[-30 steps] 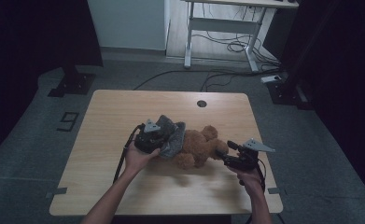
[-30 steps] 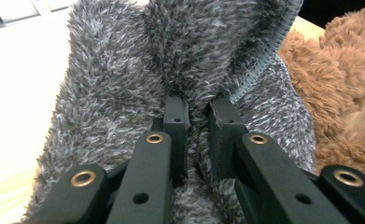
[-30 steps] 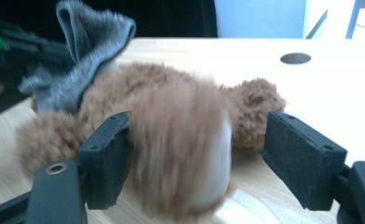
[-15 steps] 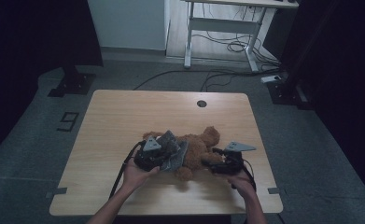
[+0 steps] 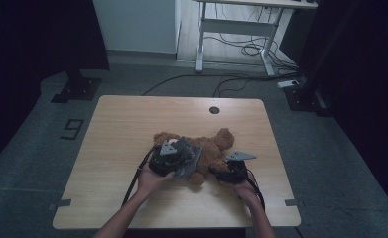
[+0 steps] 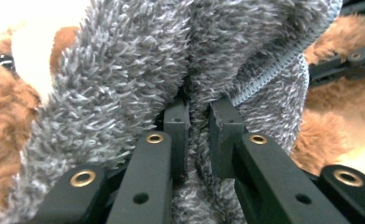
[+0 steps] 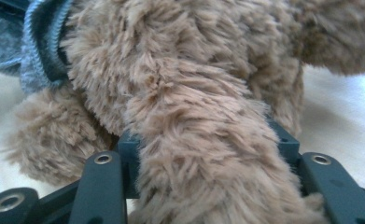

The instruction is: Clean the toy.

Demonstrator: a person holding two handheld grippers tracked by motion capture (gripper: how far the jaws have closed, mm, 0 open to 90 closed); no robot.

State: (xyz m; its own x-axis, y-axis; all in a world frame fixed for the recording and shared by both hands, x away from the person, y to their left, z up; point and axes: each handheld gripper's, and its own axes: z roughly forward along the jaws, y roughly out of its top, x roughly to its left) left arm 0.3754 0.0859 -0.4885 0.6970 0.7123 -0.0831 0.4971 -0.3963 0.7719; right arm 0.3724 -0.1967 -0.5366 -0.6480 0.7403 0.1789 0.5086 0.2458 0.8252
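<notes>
Brown teddy bear [image 5: 209, 151] lies flat on the wooden table [image 5: 117, 129], a little toward the person's side of centre and well short of the cable hole [image 5: 214, 110] at the far edge. Grey fleece garment [image 5: 187, 157] is bunched over the bear's middle.

Left gripper [image 5: 174, 163] sits against the bear's near-left flank. In the left gripper view its 2 jaws stand almost together, clamped on a fold of the grey fleece [image 6: 189, 60], with fabric squeezed up between the pads. Likely purpose: keep a firm pinch on the garment so it can be pulled along or off the body.

Right gripper [image 5: 220, 171] is at the bear's near-right side. In the right gripper view a fur limb [image 7: 203, 154] runs between its jaws, which have just been closing; both pads sit against the fur, so I read it as gripping the limb. Likely purpose: anchor the toy so it does not drag with the cloth.

Judgement: 1 claw holds cloth, 1 holds bear, set up for opposed pulling. Soft pile may slip.
</notes>
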